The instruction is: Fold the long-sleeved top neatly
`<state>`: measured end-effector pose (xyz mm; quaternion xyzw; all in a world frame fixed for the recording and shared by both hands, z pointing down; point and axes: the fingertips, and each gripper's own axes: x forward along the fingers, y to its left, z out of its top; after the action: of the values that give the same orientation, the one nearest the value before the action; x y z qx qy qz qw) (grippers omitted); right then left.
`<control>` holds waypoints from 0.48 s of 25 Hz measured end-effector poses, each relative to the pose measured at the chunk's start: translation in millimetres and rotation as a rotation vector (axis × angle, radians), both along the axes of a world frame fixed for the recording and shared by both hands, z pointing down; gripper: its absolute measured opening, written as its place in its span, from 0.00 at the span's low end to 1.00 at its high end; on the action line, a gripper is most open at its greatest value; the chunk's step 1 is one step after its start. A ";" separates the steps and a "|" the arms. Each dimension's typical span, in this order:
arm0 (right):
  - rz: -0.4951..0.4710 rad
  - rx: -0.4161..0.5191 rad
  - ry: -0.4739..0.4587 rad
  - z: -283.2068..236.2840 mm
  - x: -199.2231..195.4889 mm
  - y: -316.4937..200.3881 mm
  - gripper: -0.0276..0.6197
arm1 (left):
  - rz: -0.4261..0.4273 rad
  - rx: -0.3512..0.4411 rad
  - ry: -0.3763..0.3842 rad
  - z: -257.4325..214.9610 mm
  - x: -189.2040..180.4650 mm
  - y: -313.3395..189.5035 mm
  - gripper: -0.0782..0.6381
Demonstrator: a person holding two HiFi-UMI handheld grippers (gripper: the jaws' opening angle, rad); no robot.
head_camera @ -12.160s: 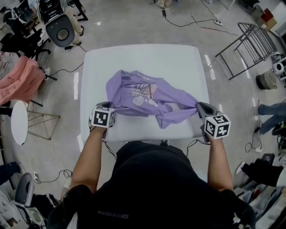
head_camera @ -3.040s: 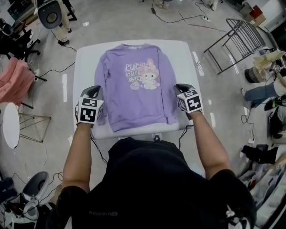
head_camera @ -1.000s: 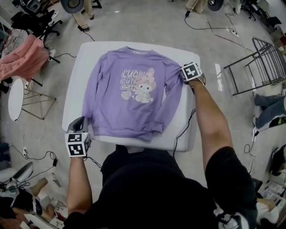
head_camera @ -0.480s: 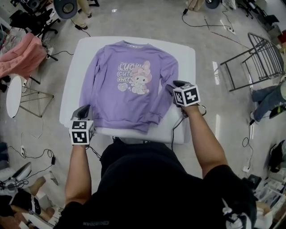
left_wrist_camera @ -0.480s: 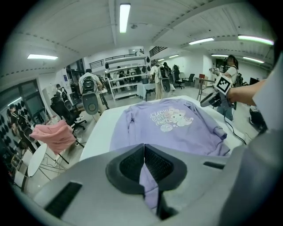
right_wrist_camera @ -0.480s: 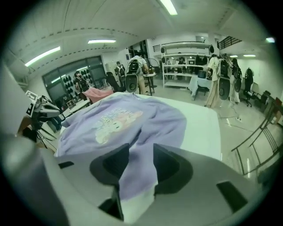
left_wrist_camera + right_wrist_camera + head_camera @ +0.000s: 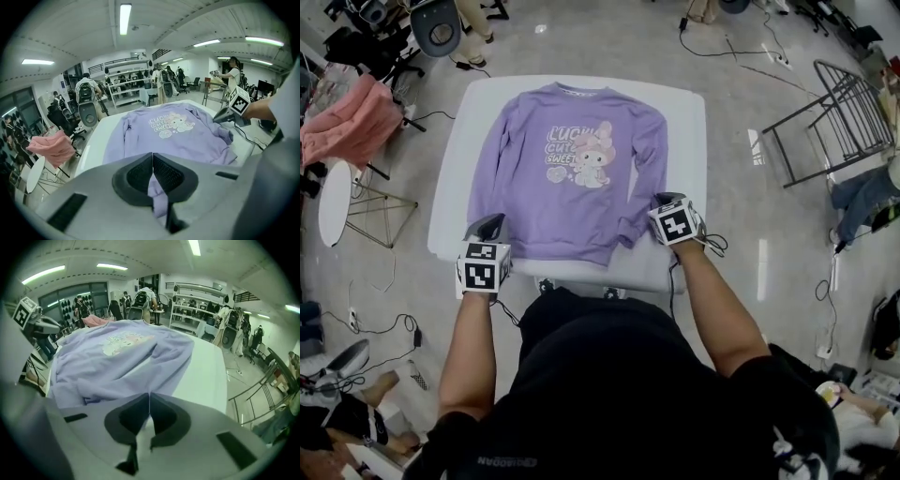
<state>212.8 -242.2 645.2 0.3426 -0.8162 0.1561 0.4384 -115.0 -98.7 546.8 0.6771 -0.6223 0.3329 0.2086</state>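
A purple long-sleeved top (image 7: 567,187) lies flat and print side up on a white worktop (image 7: 686,131). Its collar is at the worktop's far edge and its hem is near the worktop's front edge.

The left tool (image 7: 491,220) sits at the worktop's front left corner, tilted downward, with its marker cube facing up. Its jaws are closed on the left cuff (image 7: 157,197) — a strip of purple cloth is pinched between the black pads. The left forearm (image 7: 473,347) is bare and reaches almost straight forward to that corner.

The right tool (image 7: 658,201) is over the worktop's front right part, also tilted downward. Its jaws have just been closing and now meet, with a pale sliver of cloth from the end of the right sleeve (image 7: 159,357) caught between them. The sleeve is bunched and rumpled there, just beside the hem's right corner. The right forearm (image 7: 712,300) is bare and angles inward toward the worktop — a thin cable (image 7: 670,272) hangs from the tool over the front edge.

The person wears black and stands against the worktop's front edge.

On the floor to the worktop's left, a pink cloth (image 7: 347,127) is draped over a chair. To the worktop's right stands a metal rack (image 7: 825,117).
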 end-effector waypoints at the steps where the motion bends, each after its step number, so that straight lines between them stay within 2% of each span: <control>1: 0.002 0.002 0.017 -1.1 10.1 1.2 0.06 | -0.002 -0.002 -0.012 -0.5 -2.8 2.5 0.12; 5: 0.037 0.059 0.098 -8.1 64.1 -6.3 0.06 | -0.043 -0.012 -0.046 -2.5 -23.4 15.7 0.12; 9: 0.118 0.080 0.125 -14.5 105.8 -17.0 0.06 | -0.072 -0.044 -0.085 2.2 -41.9 31.0 0.12; 12: 0.100 0.106 0.087 -33.7 101.3 -11.1 0.19 | -0.055 -0.077 -0.096 10.2 -44.9 40.4 0.12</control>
<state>314.1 -253.3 611.6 0.4121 -0.7853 0.1190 0.4464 -159.9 -58.2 556.9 0.6343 -0.6367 0.3830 0.2136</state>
